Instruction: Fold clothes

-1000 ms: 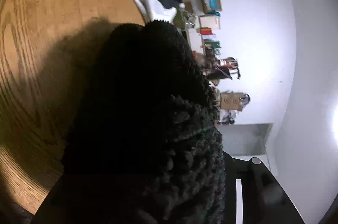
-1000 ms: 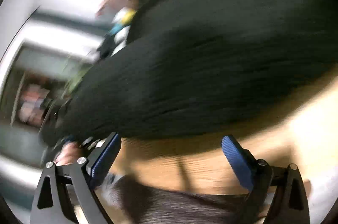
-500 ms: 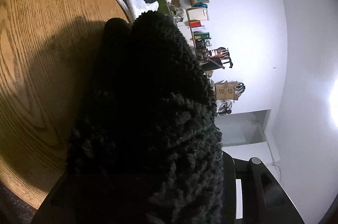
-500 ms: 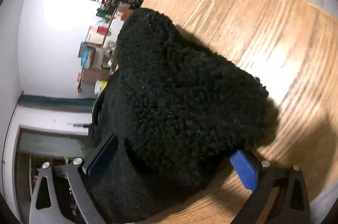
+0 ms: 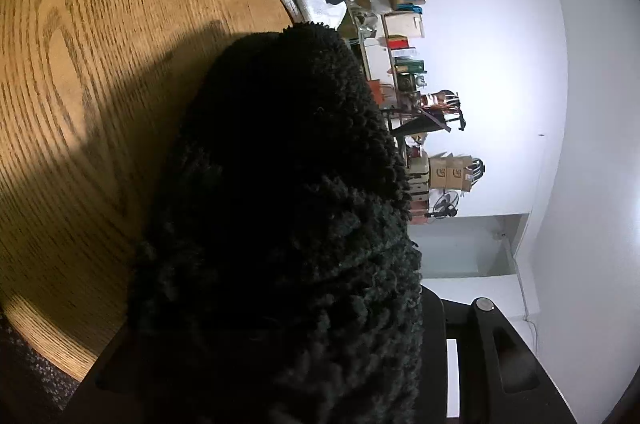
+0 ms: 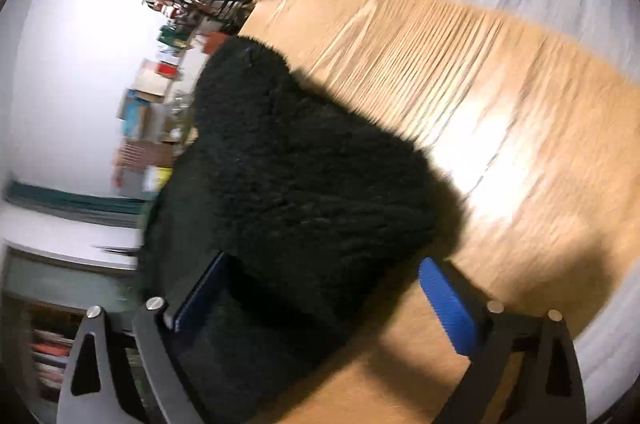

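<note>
Left gripper (image 5: 304,364) pinches black fleece (image 5: 280,207); right gripper (image 6: 320,288) spread around it; table (image 6: 500,95) beneath.

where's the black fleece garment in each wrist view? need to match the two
Left wrist: black fleece garment fills the centre and bottom, hiding the hand-held gripper's fingers, wooden table to its left.
Right wrist: it sits centre-left, bunched between the blue pads, table on the right.
Shared landmark: the cluttered shelves along the white wall.
</note>
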The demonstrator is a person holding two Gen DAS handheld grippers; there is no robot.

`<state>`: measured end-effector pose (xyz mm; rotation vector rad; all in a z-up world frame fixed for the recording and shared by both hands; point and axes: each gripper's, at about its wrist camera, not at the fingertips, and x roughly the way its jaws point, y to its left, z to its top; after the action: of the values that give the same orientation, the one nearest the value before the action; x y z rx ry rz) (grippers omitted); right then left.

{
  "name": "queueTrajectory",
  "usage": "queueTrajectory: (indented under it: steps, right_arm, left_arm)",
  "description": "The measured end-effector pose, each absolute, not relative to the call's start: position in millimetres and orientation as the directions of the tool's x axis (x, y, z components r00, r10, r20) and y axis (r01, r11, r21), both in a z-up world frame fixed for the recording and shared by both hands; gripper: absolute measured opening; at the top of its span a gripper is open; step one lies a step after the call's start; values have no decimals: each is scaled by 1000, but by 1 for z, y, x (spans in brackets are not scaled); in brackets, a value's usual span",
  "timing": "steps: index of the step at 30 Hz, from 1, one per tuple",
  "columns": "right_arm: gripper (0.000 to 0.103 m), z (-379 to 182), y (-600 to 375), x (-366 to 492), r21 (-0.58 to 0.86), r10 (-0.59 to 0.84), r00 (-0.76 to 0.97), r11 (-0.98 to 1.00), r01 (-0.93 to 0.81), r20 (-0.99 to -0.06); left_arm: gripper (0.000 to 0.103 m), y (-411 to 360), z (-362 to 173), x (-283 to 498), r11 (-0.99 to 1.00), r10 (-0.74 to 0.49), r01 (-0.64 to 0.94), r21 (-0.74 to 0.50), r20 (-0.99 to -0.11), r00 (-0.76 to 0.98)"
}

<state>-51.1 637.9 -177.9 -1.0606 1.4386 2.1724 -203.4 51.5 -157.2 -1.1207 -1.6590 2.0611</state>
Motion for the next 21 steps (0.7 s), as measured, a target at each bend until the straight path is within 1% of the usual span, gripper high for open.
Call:
queueTrajectory:
  steps: [1, 5, 6, 8, 10, 12, 13, 17, 19, 21]
  right_arm:
    - [99, -177, 639, -52, 638, -117, -668, -452, -623, -735]
    - [99, -189, 650, -60, 706, -185, -704, -405, -581, -686]
    - [97, -192, 650, -63, 718, -188, -714, -394, -574, -674]
    - [88, -190, 646, -69, 714, -165, -727, -423, -558, -667]
    - [67, -179, 641, -74, 657, -120, -707, -502, -562, -697]
    - [58, -163, 635, -83, 599, -69, -694, -570, -562, -717]
    - [56, -152, 632, -90, 561, -37, -686, -608, -562, -727]
    - [51, -109, 620, -147, 258, 154, -602, -801, -541, -784]
    - [49, -94, 618, -183, 98, 261, -560, -842, -530, -787]
    - [48, -89, 614, -218, -53, 370, -527, -852, -521, -765]
  left_arm:
    - [43, 52, -155, -200, -316, 633, 245, -917, -396, -665]
    - [43, 50, -153, -193, -308, 644, 226, -924, -377, -665]
    - [43, 50, -154, -192, -312, 644, 222, -924, -377, -665]
    - [43, 52, -152, -196, -330, 644, 211, -920, -383, -662]
    - [43, 59, -145, -203, -361, 644, 195, -912, -396, -655]
    - [43, 68, -137, -205, -398, 652, 173, -901, -411, -637]
    - [43, 75, -132, -203, -420, 661, 157, -894, -420, -621]
    - [43, 122, -117, -193, -502, 695, 80, -861, -457, -554]
    - [43, 149, -111, -189, -538, 710, 40, -842, -478, -517]
    - [43, 183, -110, -187, -566, 727, 3, -824, -500, -471]
